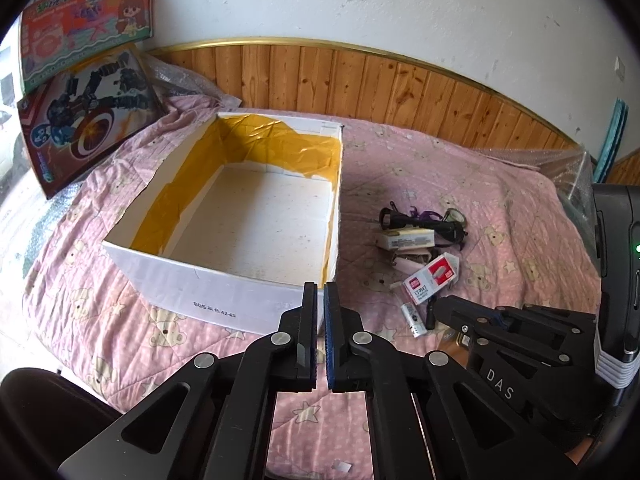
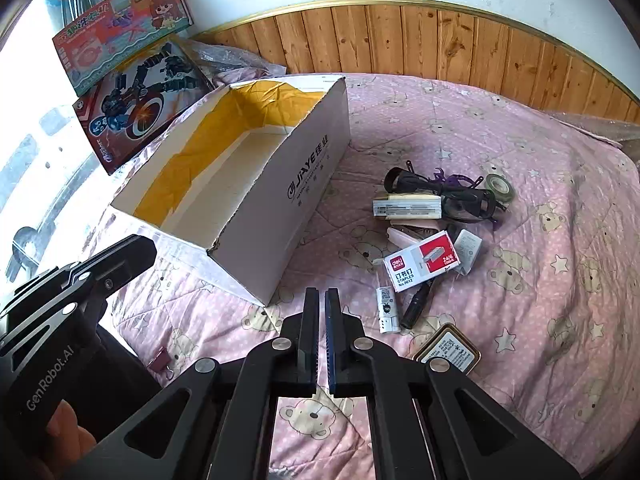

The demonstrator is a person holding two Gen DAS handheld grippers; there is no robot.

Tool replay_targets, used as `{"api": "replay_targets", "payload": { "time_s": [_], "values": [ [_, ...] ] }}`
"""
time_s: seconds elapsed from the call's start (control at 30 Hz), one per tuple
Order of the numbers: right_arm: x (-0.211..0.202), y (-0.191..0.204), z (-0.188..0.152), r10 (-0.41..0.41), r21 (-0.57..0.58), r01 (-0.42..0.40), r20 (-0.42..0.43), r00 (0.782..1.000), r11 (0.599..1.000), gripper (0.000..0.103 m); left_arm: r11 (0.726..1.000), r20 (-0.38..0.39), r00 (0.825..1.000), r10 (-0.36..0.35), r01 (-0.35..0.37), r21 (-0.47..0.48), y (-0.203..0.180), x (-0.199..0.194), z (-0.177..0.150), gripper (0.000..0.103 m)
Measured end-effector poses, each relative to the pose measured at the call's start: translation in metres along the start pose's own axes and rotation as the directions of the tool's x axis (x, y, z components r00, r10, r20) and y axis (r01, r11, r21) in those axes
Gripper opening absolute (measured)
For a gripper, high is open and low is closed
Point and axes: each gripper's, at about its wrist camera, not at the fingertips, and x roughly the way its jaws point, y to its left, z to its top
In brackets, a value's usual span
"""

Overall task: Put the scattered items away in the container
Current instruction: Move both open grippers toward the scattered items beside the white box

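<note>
Staples box (image 2: 421,260) reads "deli STAPLES"

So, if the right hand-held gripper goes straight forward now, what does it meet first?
Probably the near corner of the white cardboard box, just ahead of the shut right hand-held gripper; depth is unclear.

open white box (image 1: 240,220) on quilt (image 1: 480,168)

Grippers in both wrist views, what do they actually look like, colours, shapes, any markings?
Both are black, with angular linkage arms joined by round silver pins. The left gripper and right gripper each have two flat narrow fingers, one faced with a ribbed blue pad. Seen from the other camera, the right one reads "DAS" in white, the left one "GenRobot.AI". A small green light glows on the right one's body.
</note>
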Motion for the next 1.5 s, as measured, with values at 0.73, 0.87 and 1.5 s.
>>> {"api": "replay_targets", "payload": {
  "time_s": [0.73,0.87,1.5],
  "values": [
    [0.013,-0.036,-0.005,0.007,0.091,-0.004,-0.032,0.999,0.996,0.049,0.994,-0.044,0.995,-0.092,0.095,0.047,-0.024,0.022,0.010,0.051],
    [0.019,-0.077,-0.030,-0.011,0.167,0.021,-0.060,0.998,0.986,0.050,0.986,-0.066,0.987,-0.148,0.153,0.072,-0.039,0.032,0.008,0.052],
    [0.065,-0.115,-0.065,0.067,0.208,-0.037,-0.139,0.988,0.977,0.068,0.934,-0.253,0.944,-0.211,0.271,0.234,-0.123,0.132,0.007,0.052]
  ]
}}
